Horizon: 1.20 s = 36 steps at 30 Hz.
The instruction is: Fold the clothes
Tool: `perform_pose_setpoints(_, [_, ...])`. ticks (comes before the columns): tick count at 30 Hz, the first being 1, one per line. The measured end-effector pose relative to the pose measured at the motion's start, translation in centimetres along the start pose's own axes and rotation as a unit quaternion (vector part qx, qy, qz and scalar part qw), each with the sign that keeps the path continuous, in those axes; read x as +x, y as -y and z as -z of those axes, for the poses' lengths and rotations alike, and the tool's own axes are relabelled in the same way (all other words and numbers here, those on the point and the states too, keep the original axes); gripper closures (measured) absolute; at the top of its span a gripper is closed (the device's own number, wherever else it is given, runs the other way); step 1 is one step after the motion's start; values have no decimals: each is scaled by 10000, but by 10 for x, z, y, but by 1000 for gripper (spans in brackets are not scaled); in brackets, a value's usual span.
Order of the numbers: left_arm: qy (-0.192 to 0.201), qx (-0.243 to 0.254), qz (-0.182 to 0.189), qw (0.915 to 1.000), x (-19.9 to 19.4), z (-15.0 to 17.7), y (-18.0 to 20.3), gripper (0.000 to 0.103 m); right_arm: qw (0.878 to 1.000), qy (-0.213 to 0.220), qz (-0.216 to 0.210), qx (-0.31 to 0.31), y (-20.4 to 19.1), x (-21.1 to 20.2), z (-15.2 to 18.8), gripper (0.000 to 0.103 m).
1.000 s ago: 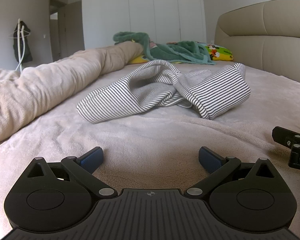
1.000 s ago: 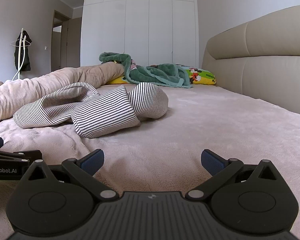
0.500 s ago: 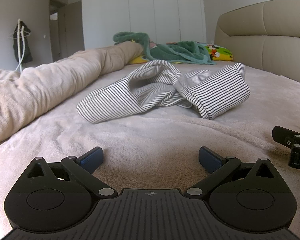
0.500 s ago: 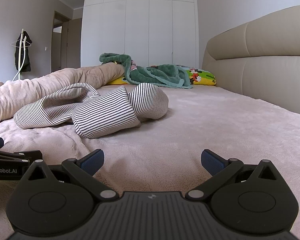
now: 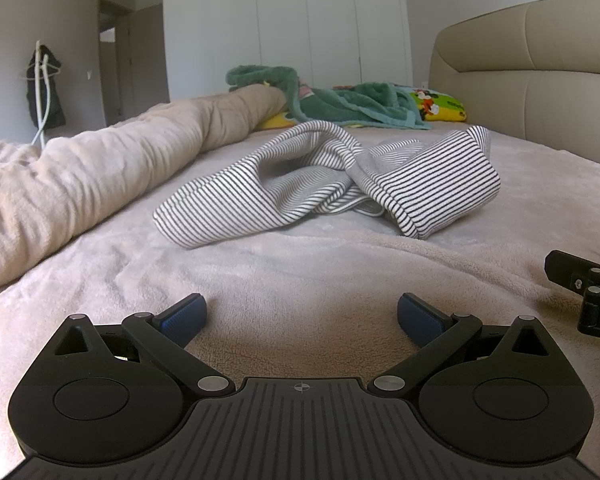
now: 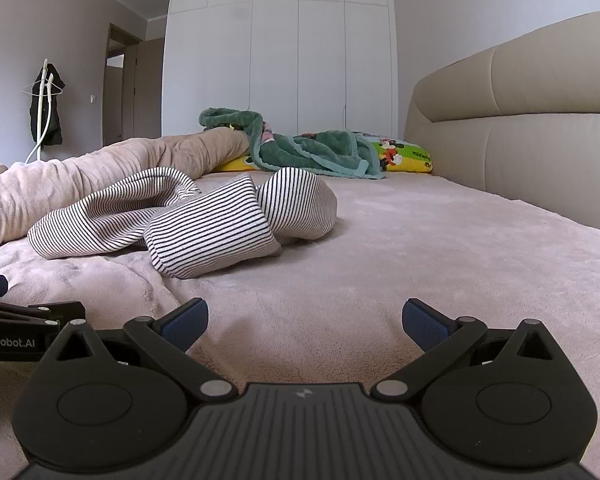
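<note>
— Where is the garment?

— The crumpled black-and-white striped cotton garment (image 5: 320,184) lies ahead of me on the pinkish-beige fleece bed cover (image 5: 300,264), well clear of both my tools.

— And your 2 grippers?

— My left gripper (image 5: 302,314) and right gripper (image 6: 304,318) sit low over the cover, blue-padded fingers (image 6: 186,322) spread wide, holding nothing.

- The right gripper (image 5: 588,294) pokes in at the left view's right edge, mostly cut off.
- The green blanket (image 6: 312,152) covers part of the cartoon pillow (image 6: 404,156).
- The striped garment (image 5: 324,184) is bunched, type unclear.
</note>
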State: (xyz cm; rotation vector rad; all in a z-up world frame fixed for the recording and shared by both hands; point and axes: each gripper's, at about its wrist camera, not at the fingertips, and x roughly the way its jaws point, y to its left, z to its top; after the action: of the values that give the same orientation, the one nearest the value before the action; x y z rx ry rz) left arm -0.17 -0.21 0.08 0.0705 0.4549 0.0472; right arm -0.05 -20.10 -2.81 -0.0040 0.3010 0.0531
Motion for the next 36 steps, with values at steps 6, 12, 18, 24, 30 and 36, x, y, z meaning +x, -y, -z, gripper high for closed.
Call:
perform_pose_setpoints(6, [34,47,-31,10000,0,0,0,0,10000,22,12,-5,-1,0,0,0])
perform_pose_setpoints(12, [53,69,-52,9999,-1,0,1,0,10000,50,27,-12,-2,-1,0,0])
perform_pose_setpoints(18, [8,42,-44,10000,-1,0,2,0,10000,68,35,-12,-3,-1,0,0])
perform_pose_setpoints(24, [57,26,-48,10000,-1,0,2,0,10000,85,43,-9,-3,-2,1,0])
perform_pose_setpoints(30, [70,109,-96,9999,-1,1,3,0,9999,93,48,-7,-3,-2,1,0])
perform_pose_setpoints(36, [116,222,-161,9996,-2,1,4,0,9999,99,50,-5,-3,-2,1,0])
